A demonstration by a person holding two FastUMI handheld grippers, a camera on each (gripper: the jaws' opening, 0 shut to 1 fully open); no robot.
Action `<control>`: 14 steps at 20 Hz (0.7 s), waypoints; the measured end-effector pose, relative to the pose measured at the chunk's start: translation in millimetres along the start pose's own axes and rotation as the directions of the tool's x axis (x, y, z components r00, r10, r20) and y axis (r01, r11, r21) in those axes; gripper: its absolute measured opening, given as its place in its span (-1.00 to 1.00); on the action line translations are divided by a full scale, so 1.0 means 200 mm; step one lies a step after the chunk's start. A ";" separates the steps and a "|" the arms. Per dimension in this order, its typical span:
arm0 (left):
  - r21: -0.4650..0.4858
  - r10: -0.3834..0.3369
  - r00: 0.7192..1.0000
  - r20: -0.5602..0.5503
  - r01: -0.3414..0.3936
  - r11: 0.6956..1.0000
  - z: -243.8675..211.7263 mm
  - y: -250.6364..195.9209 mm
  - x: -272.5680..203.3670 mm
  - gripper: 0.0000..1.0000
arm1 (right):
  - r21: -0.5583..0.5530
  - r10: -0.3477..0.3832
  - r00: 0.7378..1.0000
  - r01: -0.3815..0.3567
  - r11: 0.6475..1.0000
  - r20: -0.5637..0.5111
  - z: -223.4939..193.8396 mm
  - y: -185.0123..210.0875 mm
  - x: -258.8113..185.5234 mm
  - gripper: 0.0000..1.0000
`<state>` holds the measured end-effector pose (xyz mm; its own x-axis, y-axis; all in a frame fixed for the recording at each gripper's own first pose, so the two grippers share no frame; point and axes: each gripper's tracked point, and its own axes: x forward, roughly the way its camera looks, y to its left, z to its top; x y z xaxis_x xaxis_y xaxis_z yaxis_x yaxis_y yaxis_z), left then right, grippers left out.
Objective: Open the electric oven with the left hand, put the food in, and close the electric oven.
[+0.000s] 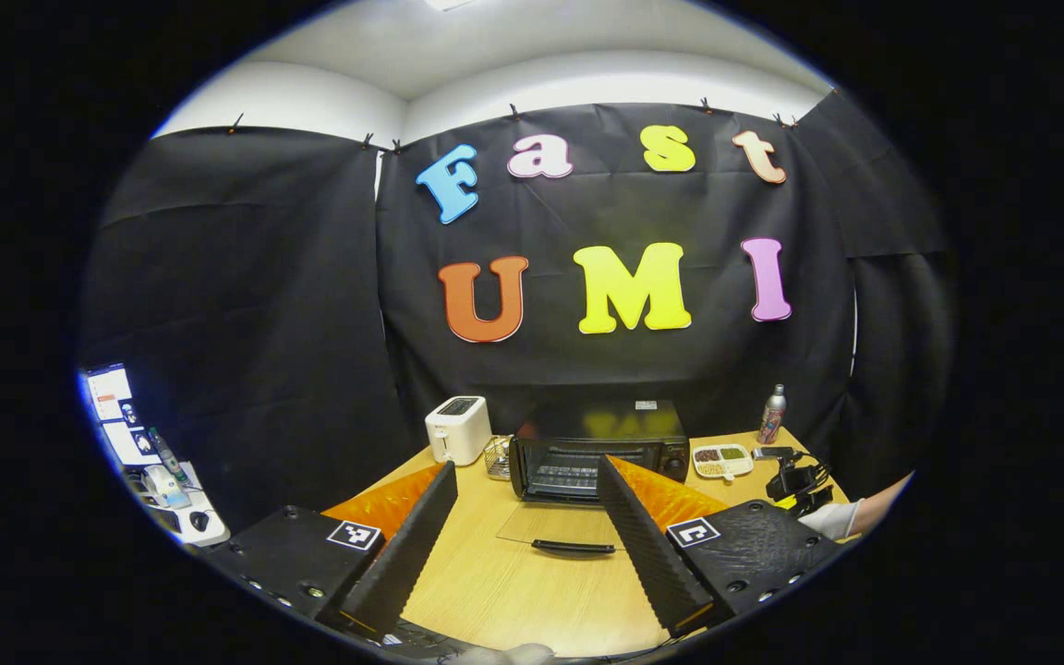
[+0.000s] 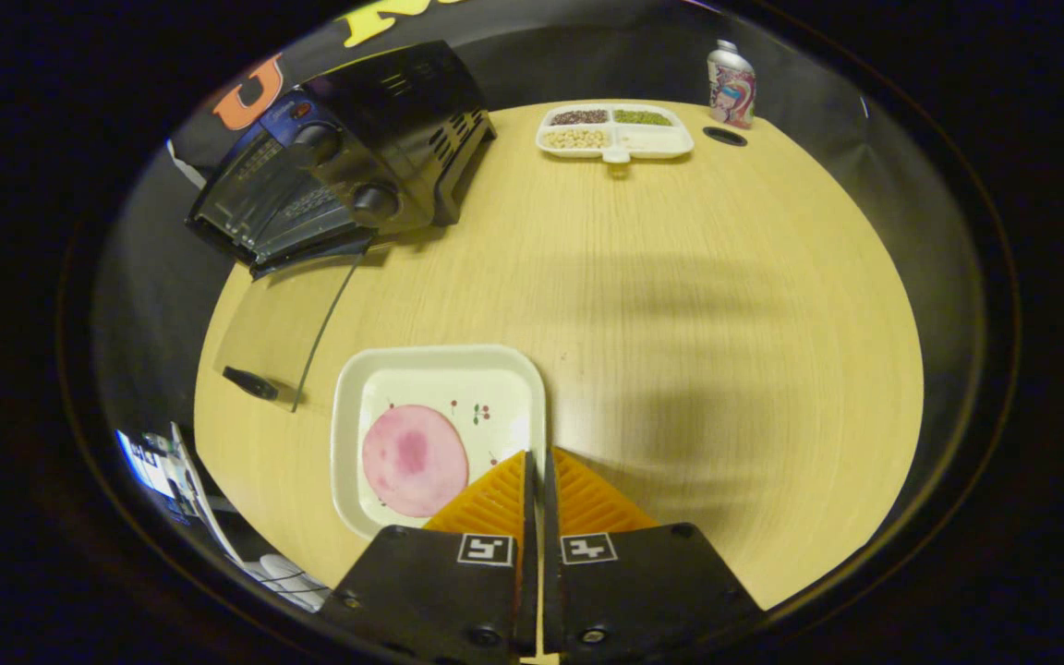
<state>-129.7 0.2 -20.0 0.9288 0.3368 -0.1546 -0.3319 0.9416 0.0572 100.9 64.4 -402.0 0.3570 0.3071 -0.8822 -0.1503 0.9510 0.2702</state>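
Note:
The black electric oven [image 1: 587,443] stands at the back of the wooden table, its glass door [image 1: 550,525] lying flat and open with the dark handle [image 1: 574,547] toward me. My left gripper [image 1: 527,466] is open, held back from the door with nothing between its fingers. In the right gripper view the oven [image 2: 356,157] is at the upper left, its door [image 2: 283,332] down. A white square plate [image 2: 440,358] carries a round pink slice of food [image 2: 414,460]. My right gripper [image 2: 537,454] is shut on the plate's near right rim.
A white toaster [image 1: 458,429] and a small wire basket [image 1: 497,457] stand left of the oven. A divided tray of beans [image 2: 615,129] and a bottle [image 2: 731,85] sit at the table's far right. A gloved hand [image 1: 832,517] holds the other gripper [image 1: 800,485].

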 end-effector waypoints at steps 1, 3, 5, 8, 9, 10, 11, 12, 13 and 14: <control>-0.005 0.010 1.000 -0.009 -0.010 1.000 -0.02 0.00 -0.01 0.93 | -0.003 0.022 1.000 -0.022 1.000 -0.008 0.00 0.00 -0.01 -0.91; -0.008 0.030 0.999 -0.016 -0.030 1.000 -0.03 -0.01 -0.03 0.93 | 0.010 0.072 0.997 -0.072 0.997 -0.027 0.01 0.00 -0.01 -0.92; -0.009 0.048 0.999 -0.011 -0.048 0.999 -0.03 -0.01 -0.04 0.93 | 0.048 0.133 0.990 -0.131 0.990 -0.042 0.01 0.00 -0.01 -0.93; -0.007 0.052 0.999 -0.011 -0.052 0.999 -0.02 -0.01 -0.04 0.93 | 0.171 0.250 0.968 -0.242 0.955 -0.024 0.02 0.01 -0.02 -0.93; -0.001 0.048 0.999 -0.012 -0.048 0.999 -0.01 -0.01 -0.04 0.93 | 0.216 0.293 0.956 -0.285 0.934 -0.005 0.02 0.02 -0.03 -0.93; 0.005 0.044 0.999 -0.019 -0.044 0.999 -0.01 -0.02 -0.04 0.94 | 0.247 0.328 0.945 -0.320 0.914 0.012 0.01 0.03 -0.04 -0.93; 0.010 0.040 0.999 -0.020 -0.040 0.999 0.00 -0.01 -0.02 0.94 | 0.272 0.349 0.936 -0.346 0.898 0.040 0.01 0.04 -0.06 -0.93; 0.010 0.032 0.999 -0.018 -0.031 0.999 0.02 -0.01 -0.01 0.93 | 0.295 0.353 0.933 -0.355 0.887 0.061 0.01 0.03 -0.07 -0.98; 0.008 0.021 1.000 -0.018 -0.021 1.000 0.03 -0.02 0.00 0.93 | 0.312 0.356 0.931 -0.364 0.877 0.084 0.01 0.02 -0.09 -0.92; 0.007 0.010 1.000 -0.020 -0.010 1.000 0.04 -0.03 0.02 0.93 | 0.330 0.360 0.927 -0.373 0.867 0.103 0.01 0.02 -0.11 -0.92</control>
<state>-122.4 -3.6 -13.6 0.9219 0.3463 -0.1736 -0.3400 0.9381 0.0658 95.4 61.2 -380.8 0.3722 0.6307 -0.6809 0.0406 0.7219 0.6908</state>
